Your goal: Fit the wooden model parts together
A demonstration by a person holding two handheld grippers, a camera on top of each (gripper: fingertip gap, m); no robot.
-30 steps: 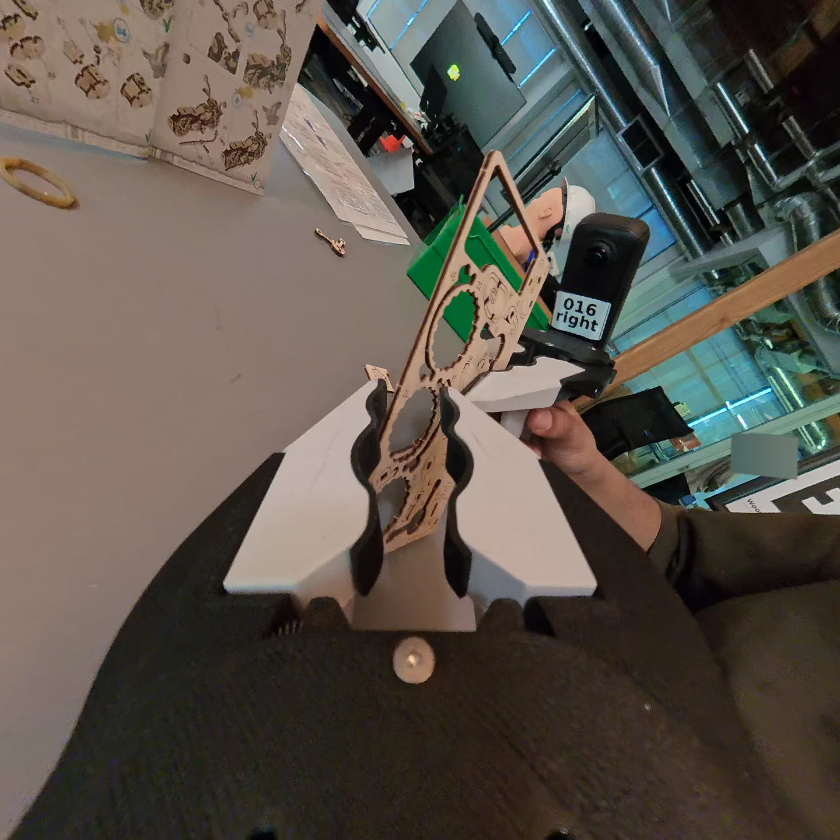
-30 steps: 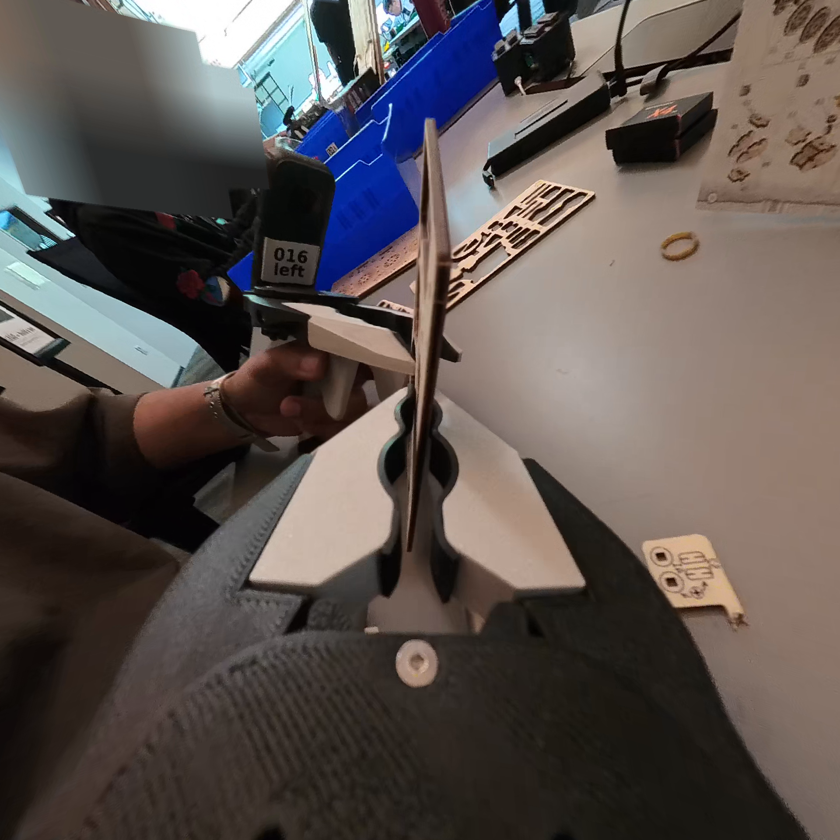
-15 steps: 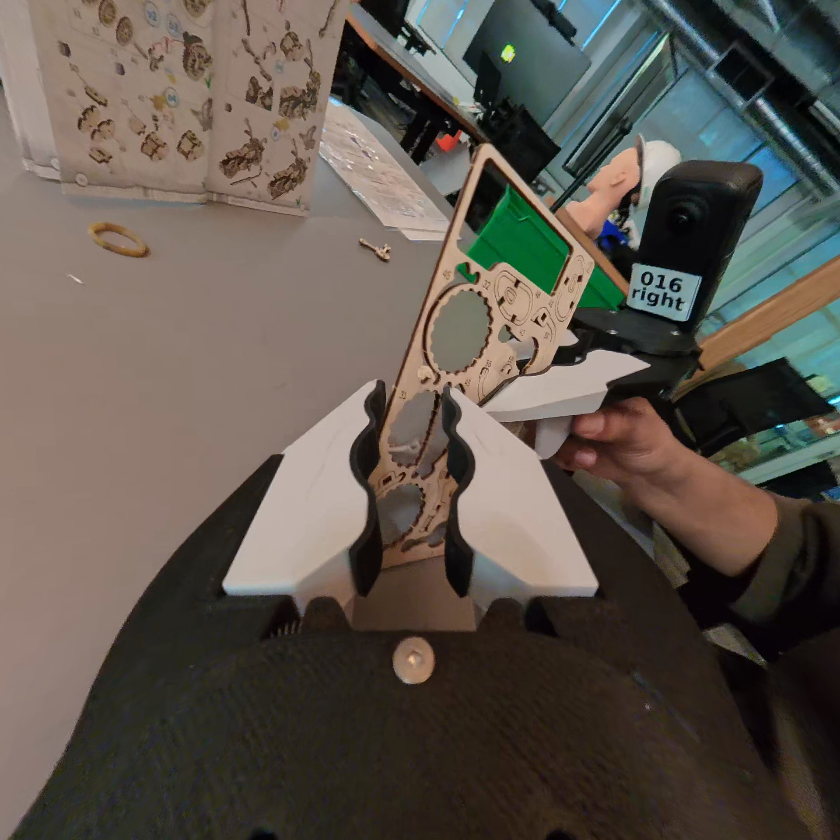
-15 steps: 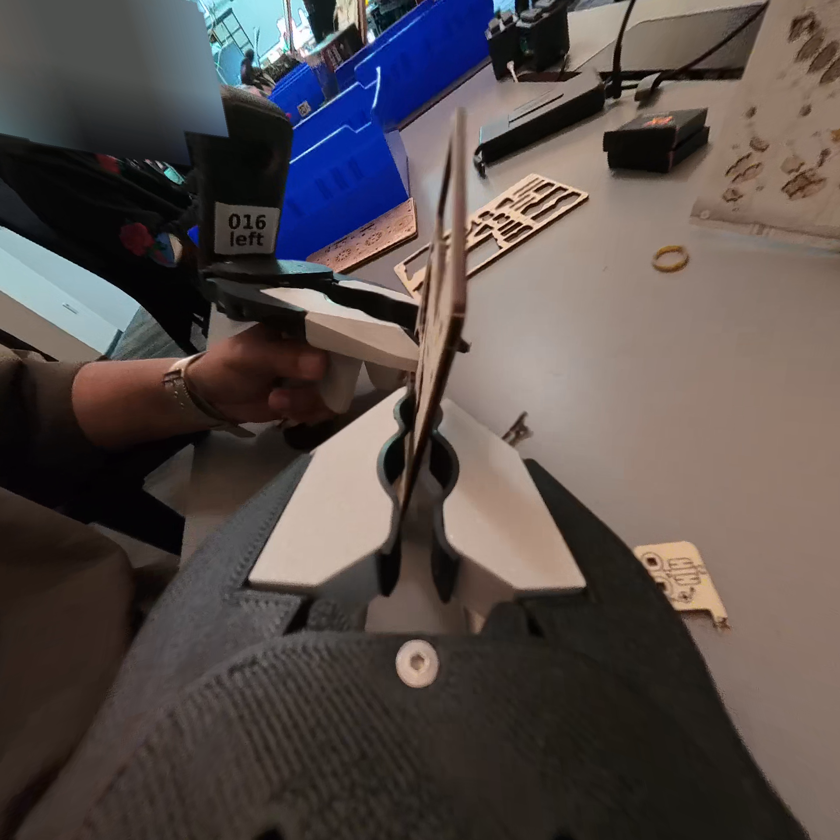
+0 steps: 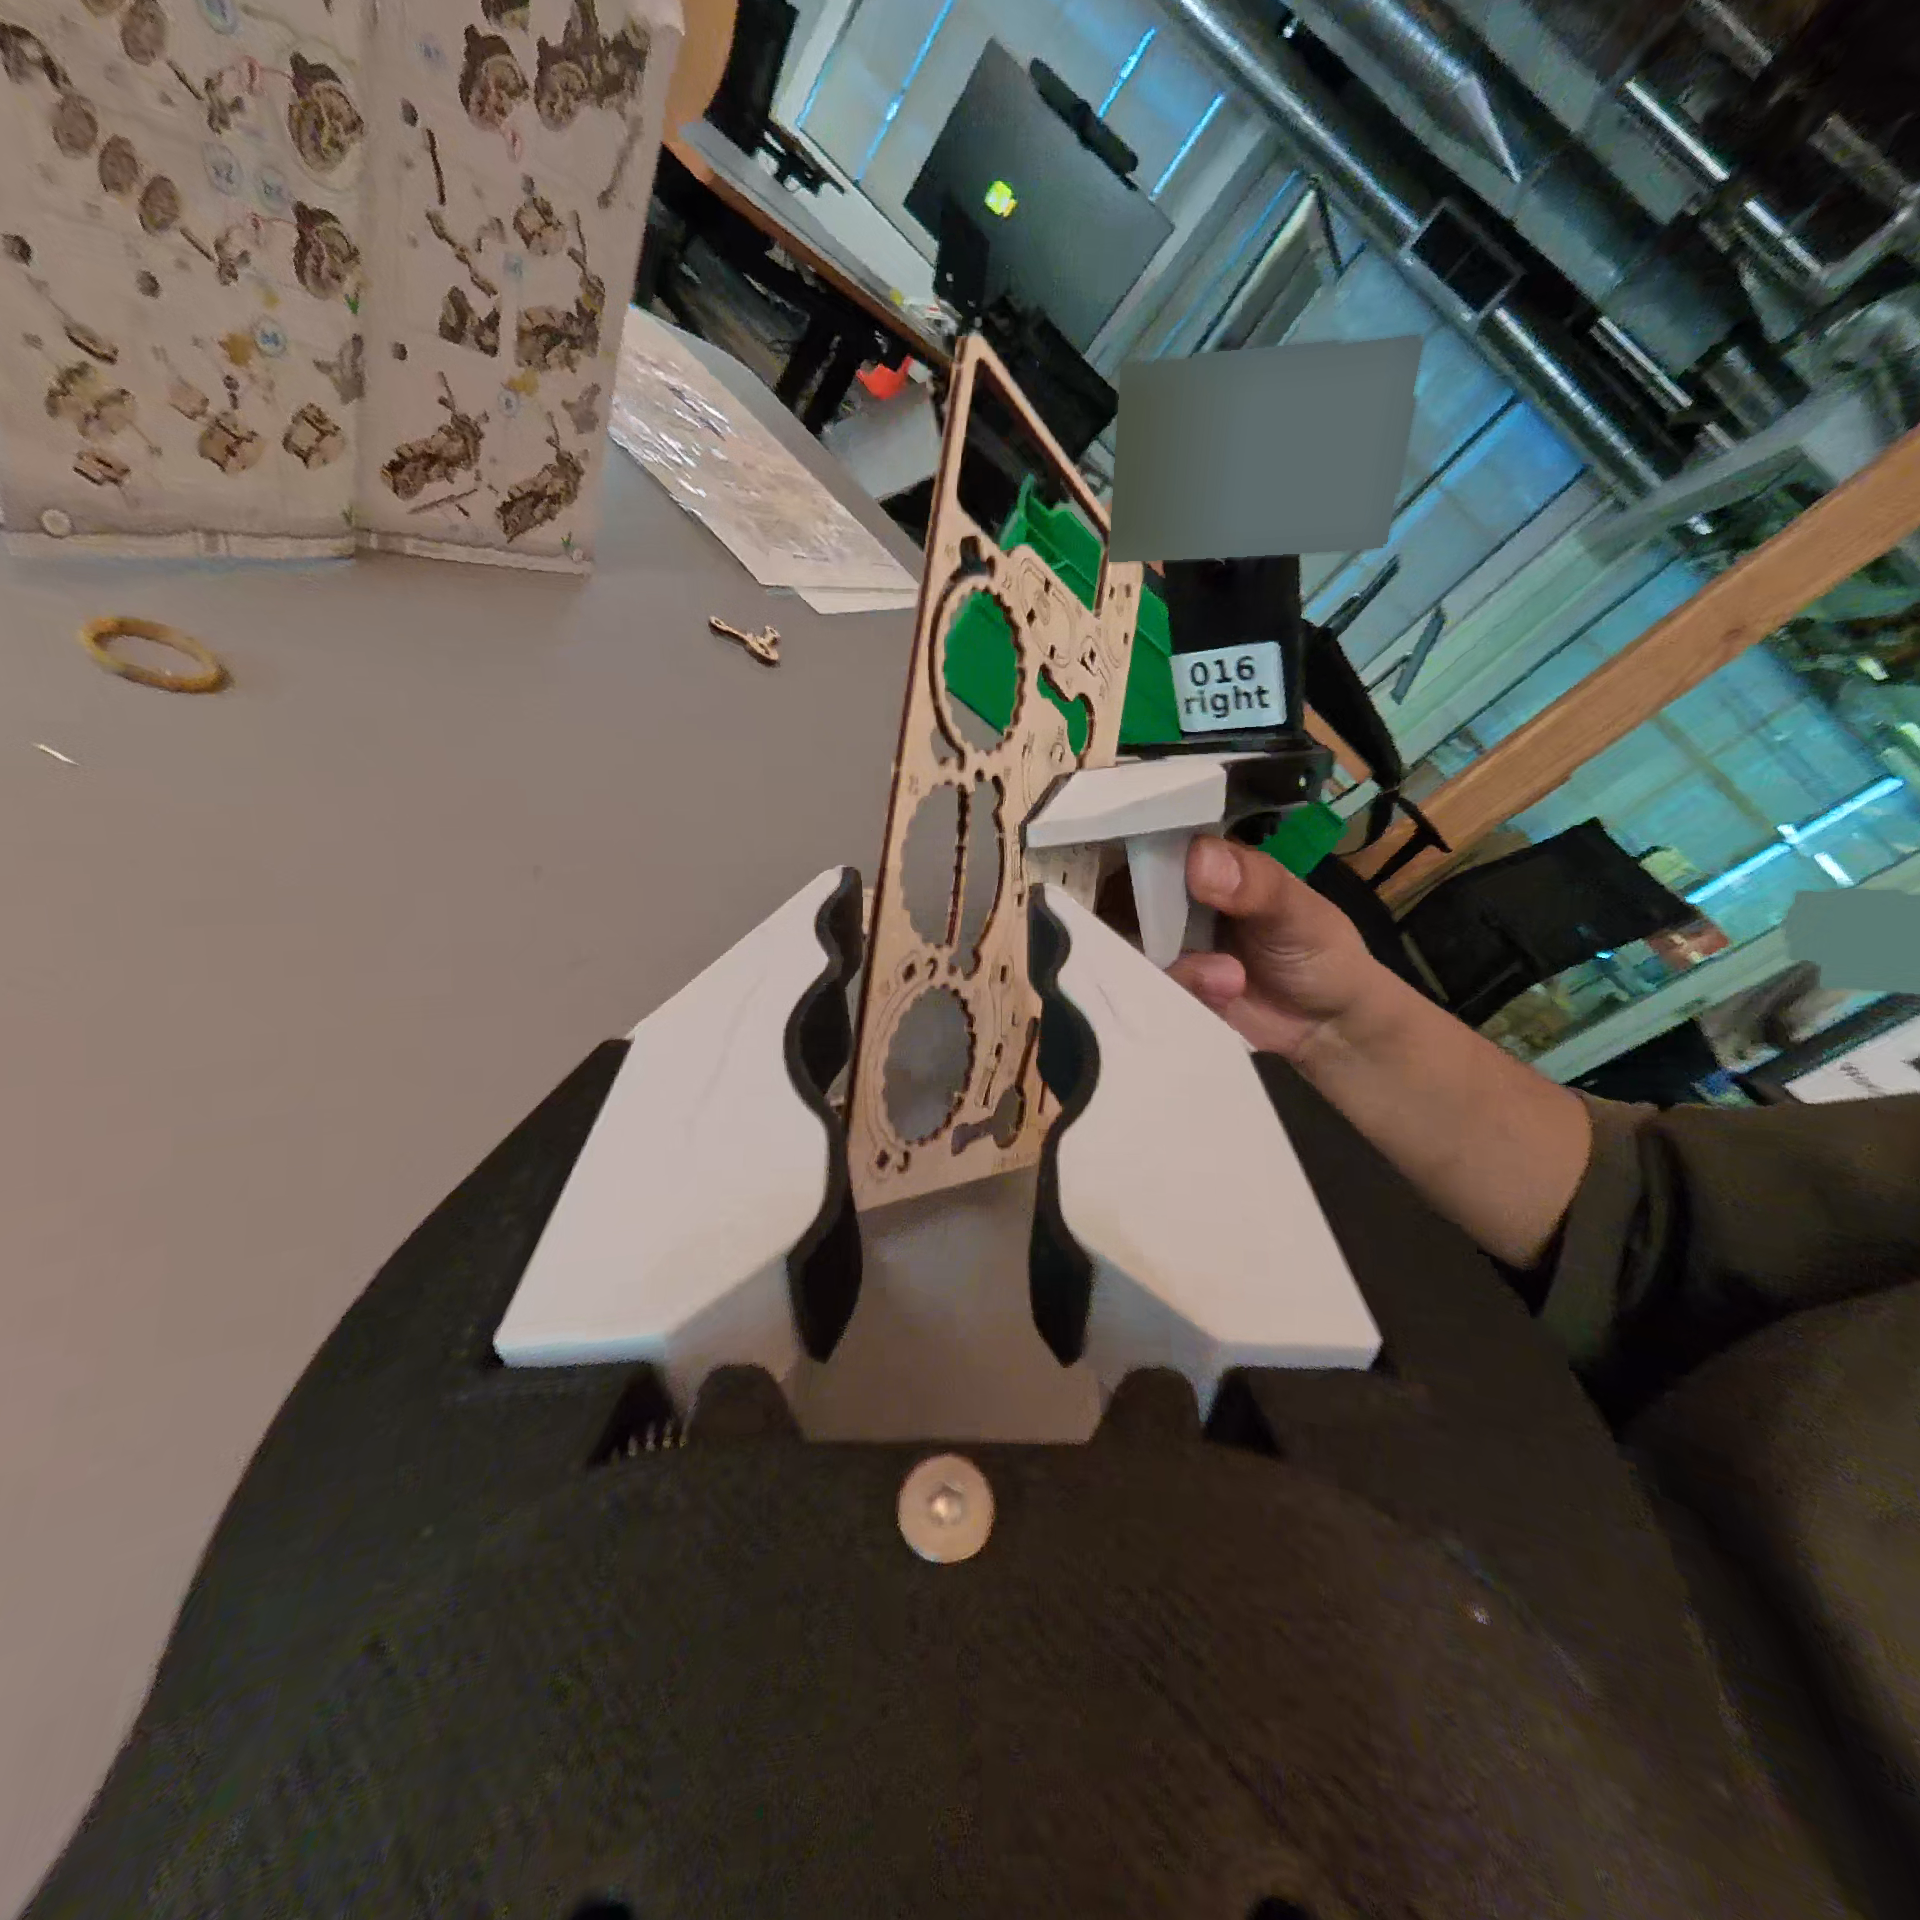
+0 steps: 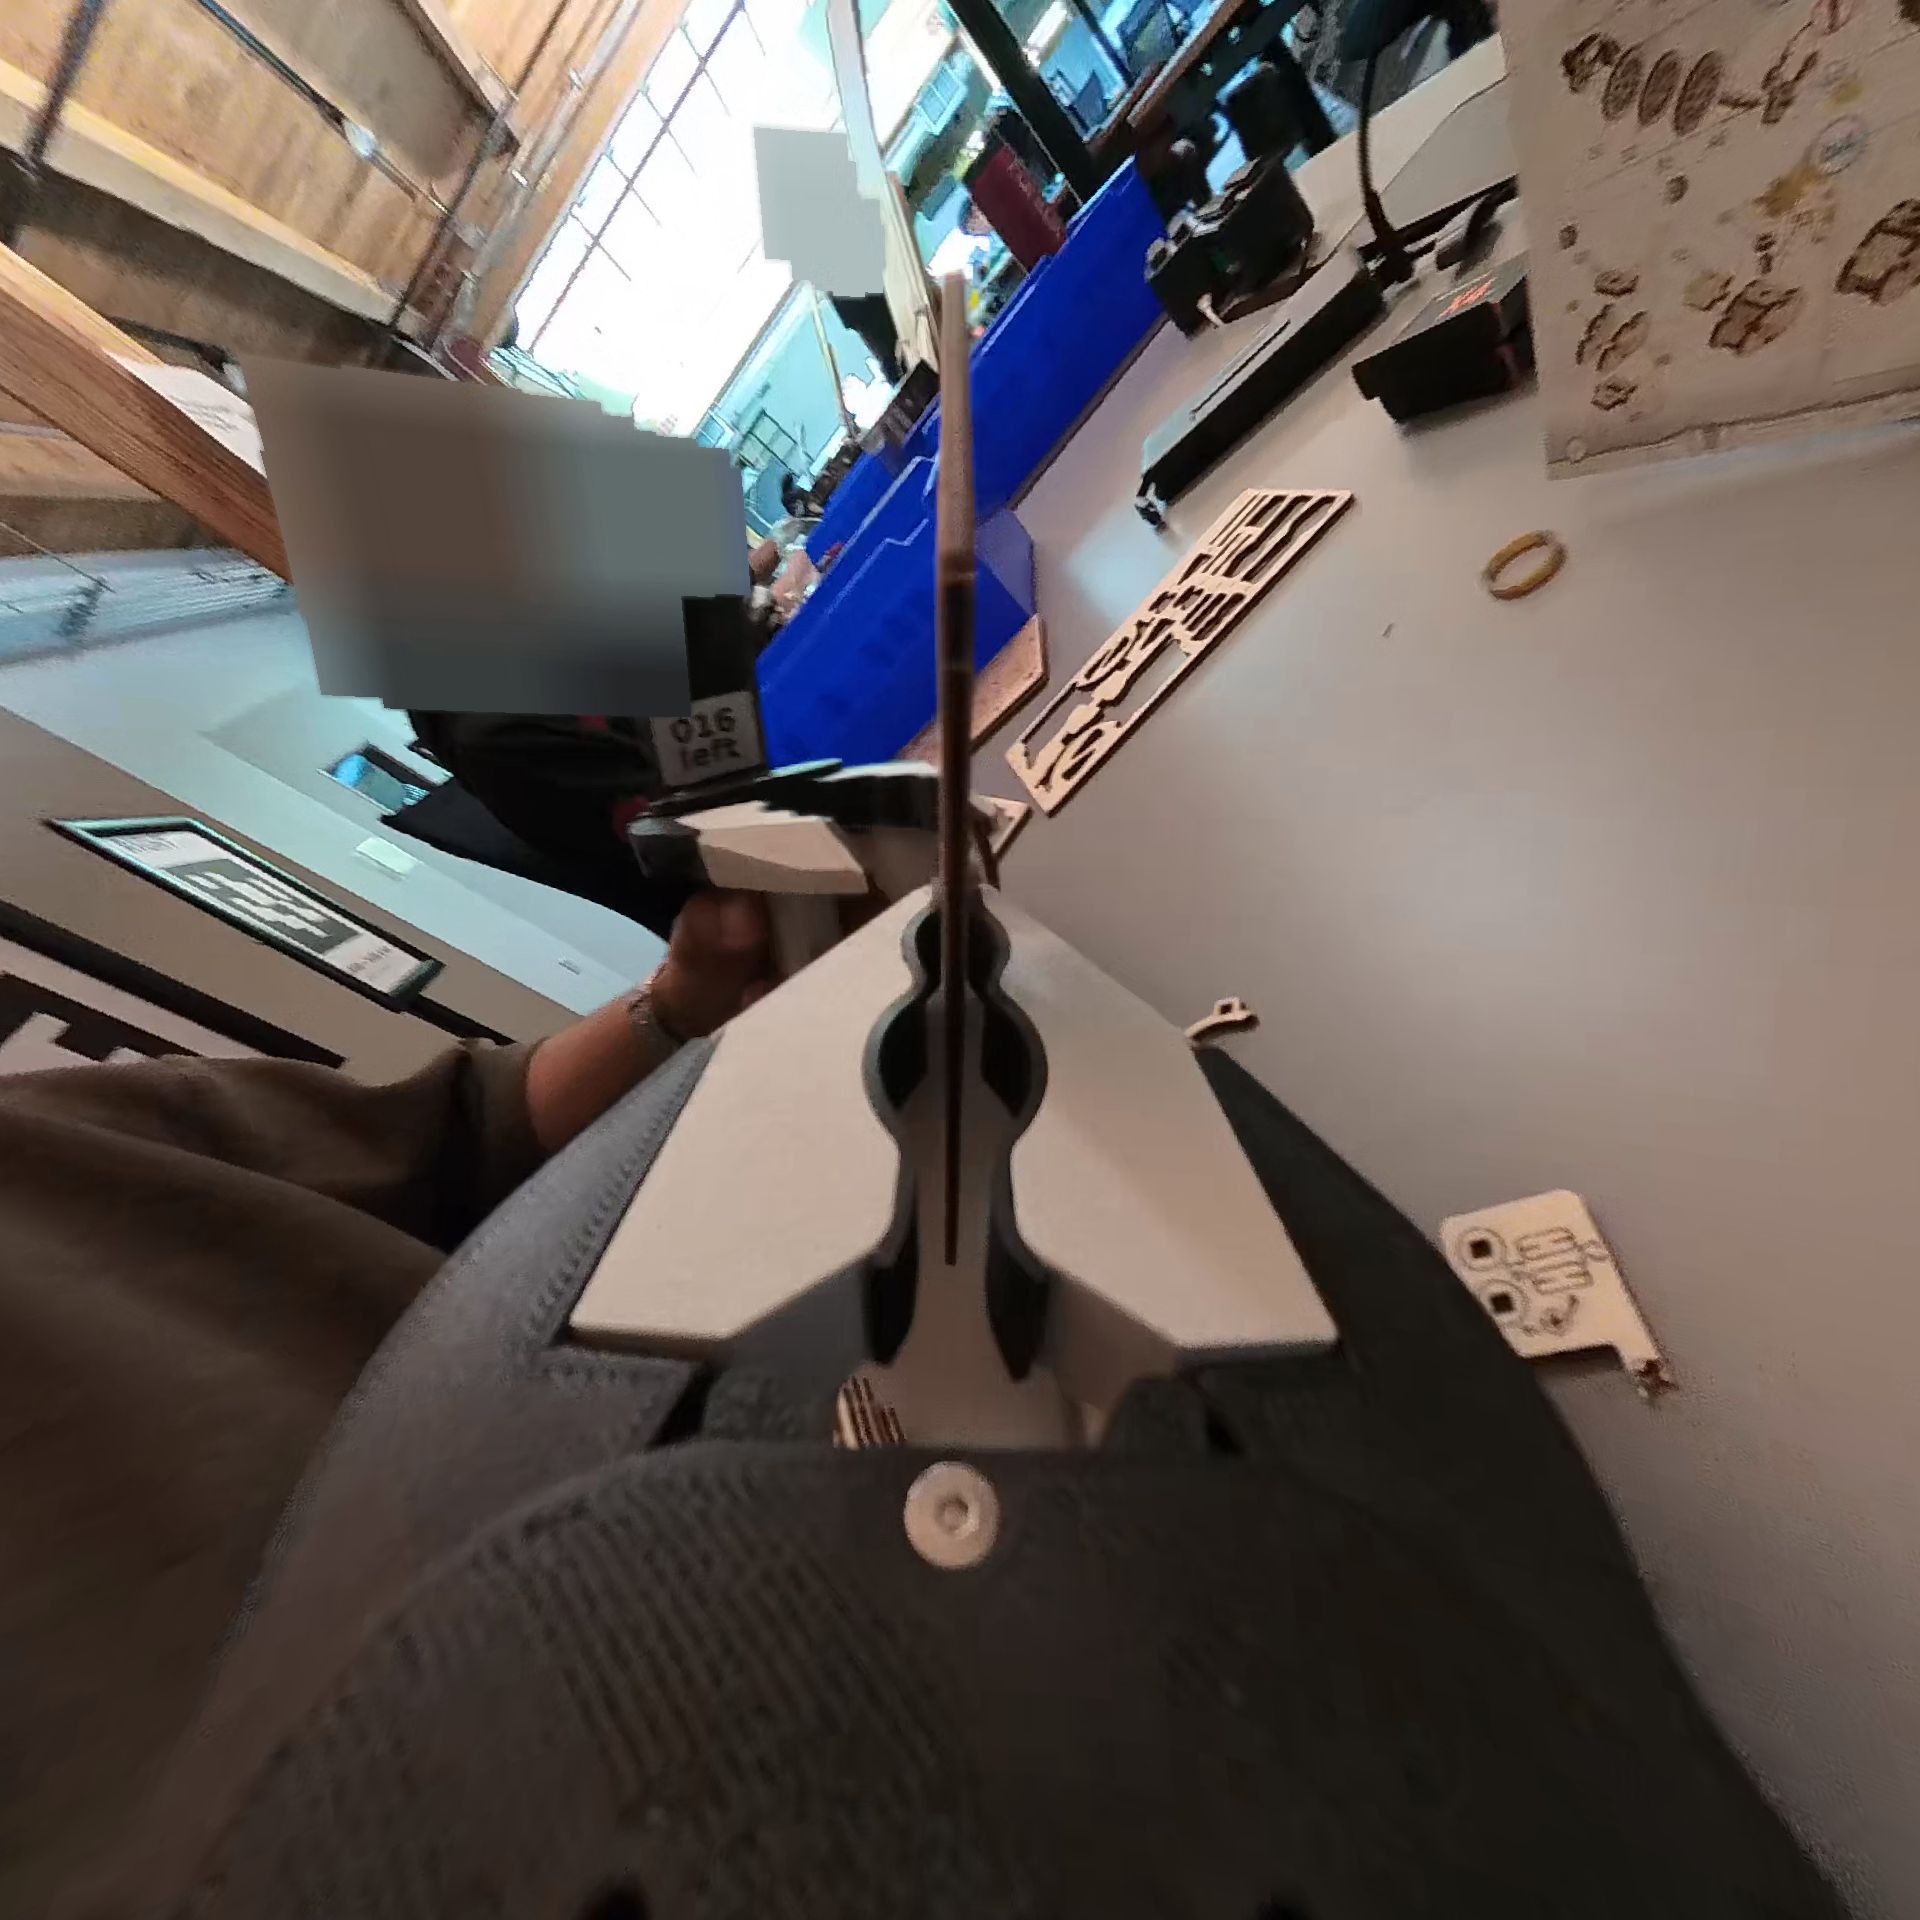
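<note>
Two labelled tools (image 5: pixel 945 914) (image 6: pixel 954 935) grip wooden sheet (image 5: pixel 982 748)

Legible print, not transcribed:
- White label (image 5: pixel 1226 686), black characters, on a black camera (image 5: pixel 1231 603).
- A like label (image 6: pixel 707 740) on the other camera, right wrist view.
- Wooden sheet (image 5: pixel 987 831): tiny engraved numbers.
- Instruction sheet (image 5: pixel 291 260) on the counter (image 5: pixel 416 883): numbered circles.
- Framed sign (image 6: pixel 249 904): too blurred.
- Black box (image 6: pixel 1455 343): red mark, unreadable.
</note>
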